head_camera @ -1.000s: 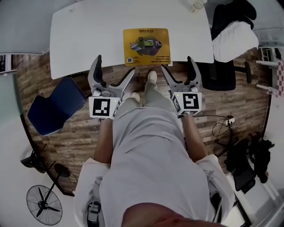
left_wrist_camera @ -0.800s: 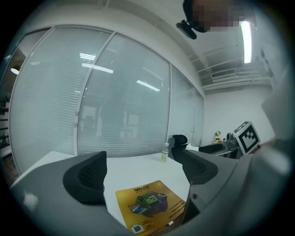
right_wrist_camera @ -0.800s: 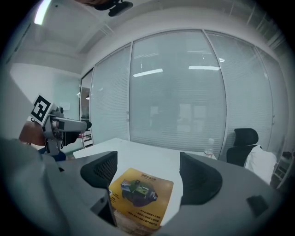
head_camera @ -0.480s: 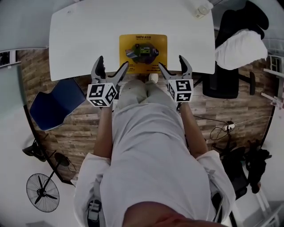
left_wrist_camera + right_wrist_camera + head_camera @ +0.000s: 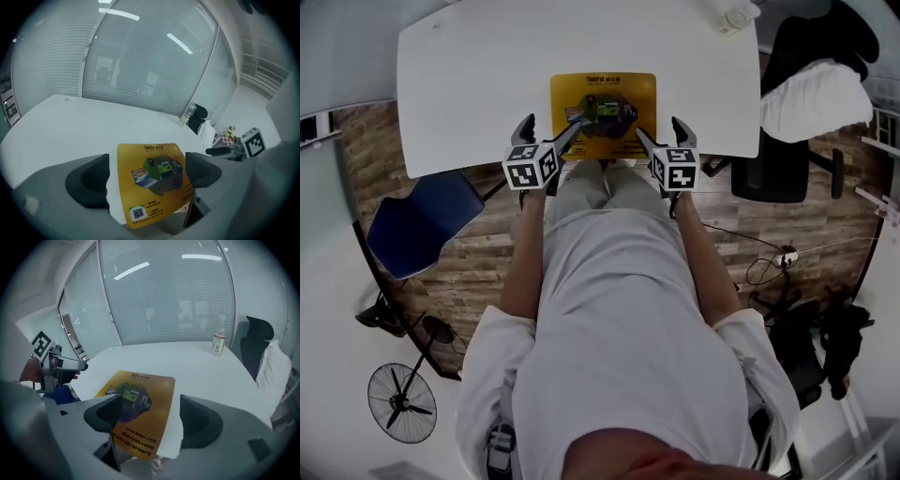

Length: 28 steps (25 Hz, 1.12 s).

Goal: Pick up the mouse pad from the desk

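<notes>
Head view: the yellow mouse pad [image 5: 603, 112] lies flat on the white tabletop [image 5: 469, 84], upper middle of the frame, with its near edge right at the tabletop's near rim. We note a dark printed picture at its centre. The left claw view also shows a small code square at the pad's lower-left corner. In the head view the left claw [image 5: 551, 126] sits at the pad's lower-left corner and the right claw [image 5: 658, 129] at its lower-right corner, both angled down toward the tabletop. Left claw view: the jaws stand wide apart with the mouse pad showing in the gap between them. Neither jaw presses on it, so this claw is open and holds nothing. Right claw view: the jaws are also apart but closing. The pad's near right portion shows between them, the left-hand jaw overlaps its printed face in the frame, and we see no squeeze on it. Whether any fingertip touches the pad's surface we cannot tell. Elsewhere, a small clear bottle [image 5: 733, 17] stands at the tabletop's upper-right corner, well apart from the pad. A black chair [image 5: 769, 173] with a white cloth [image 5: 814, 94] over it is at the right edge. A blue chair [image 5: 422, 220] is at the left, below the tabletop, and a standing fan [image 5: 401, 403] is in the lower left, all on a wood-plank floor [image 5: 787, 225]. The person's torso [image 5: 619, 309], in pale clothing, fills the lower middle of the head view.
</notes>
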Available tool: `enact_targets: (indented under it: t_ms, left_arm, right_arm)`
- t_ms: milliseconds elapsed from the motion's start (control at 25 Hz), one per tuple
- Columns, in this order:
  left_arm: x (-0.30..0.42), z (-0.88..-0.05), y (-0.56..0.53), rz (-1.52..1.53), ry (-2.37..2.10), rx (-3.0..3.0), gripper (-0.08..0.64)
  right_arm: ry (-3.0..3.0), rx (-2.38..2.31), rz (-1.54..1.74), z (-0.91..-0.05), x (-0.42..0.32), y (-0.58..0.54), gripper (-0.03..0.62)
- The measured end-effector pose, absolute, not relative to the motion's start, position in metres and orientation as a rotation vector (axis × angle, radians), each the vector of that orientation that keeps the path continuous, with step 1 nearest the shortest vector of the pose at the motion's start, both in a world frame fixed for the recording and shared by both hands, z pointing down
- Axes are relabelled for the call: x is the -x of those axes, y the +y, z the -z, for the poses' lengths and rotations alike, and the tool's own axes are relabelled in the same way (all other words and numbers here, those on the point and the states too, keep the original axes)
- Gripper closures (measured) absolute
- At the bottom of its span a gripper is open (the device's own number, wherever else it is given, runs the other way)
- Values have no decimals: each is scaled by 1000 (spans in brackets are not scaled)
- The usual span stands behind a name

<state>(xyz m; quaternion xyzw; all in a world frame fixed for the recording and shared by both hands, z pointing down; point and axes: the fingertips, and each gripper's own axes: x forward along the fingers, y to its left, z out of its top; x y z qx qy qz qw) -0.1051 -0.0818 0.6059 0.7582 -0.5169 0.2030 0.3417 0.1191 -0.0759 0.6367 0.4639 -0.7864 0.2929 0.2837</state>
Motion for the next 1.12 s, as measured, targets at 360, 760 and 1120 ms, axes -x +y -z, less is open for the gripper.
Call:
enact_targets:
  t_ms: [360,760,1120]
  left_arm:
    - [112,-689,-91,-684,-1245,-1769,112]
    - [114,-722,-101,-780,-1226,-1690,160]
    - [120,-726,-96,-958,-1265,-1690,225]
  right_arm:
    - [-1962,-1203,-945,-692,-102,-91,224]
    - [-1828,-1215,-1087,-728,-109,-95,241]
    - [-1740,-1217,-1000,-732,-115,-92,314]
